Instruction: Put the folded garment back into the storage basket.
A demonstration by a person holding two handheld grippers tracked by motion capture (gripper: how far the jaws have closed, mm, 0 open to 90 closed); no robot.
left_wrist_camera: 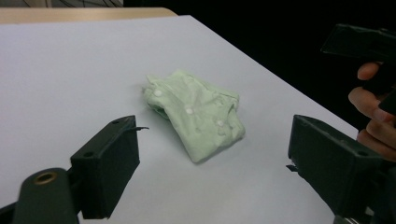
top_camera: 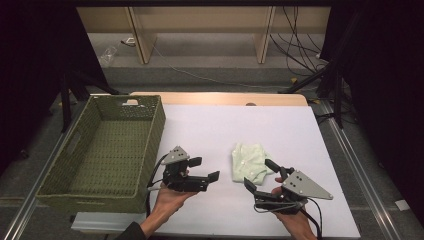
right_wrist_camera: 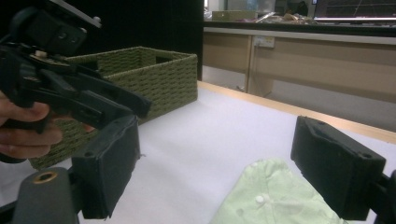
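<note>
i see one folded pale green garment (top_camera: 249, 162) lying on the desk (top_camera: 220, 125) near its front edge, right of centre, with three white buttons showing in the left gripper view. my two claws flank it, both spread and holding nothing: the left gripper (top_camera: 206, 169) just beside it, the right gripper (top_camera: 260, 175) at its near right corner. one woven green basket (top_camera: 146, 150) stands at the desk's left edge.

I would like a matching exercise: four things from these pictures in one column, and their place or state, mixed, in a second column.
1. folded pale green cloth garment
2. woven green rectangular basket
3. left gripper
4. right gripper

a. empty, at the table's left edge
b. open, right of the basket
c. lying on the white table
d. open, jaws beside the garment

Pairs: 1-c, 2-a, 3-b, 4-d
</note>
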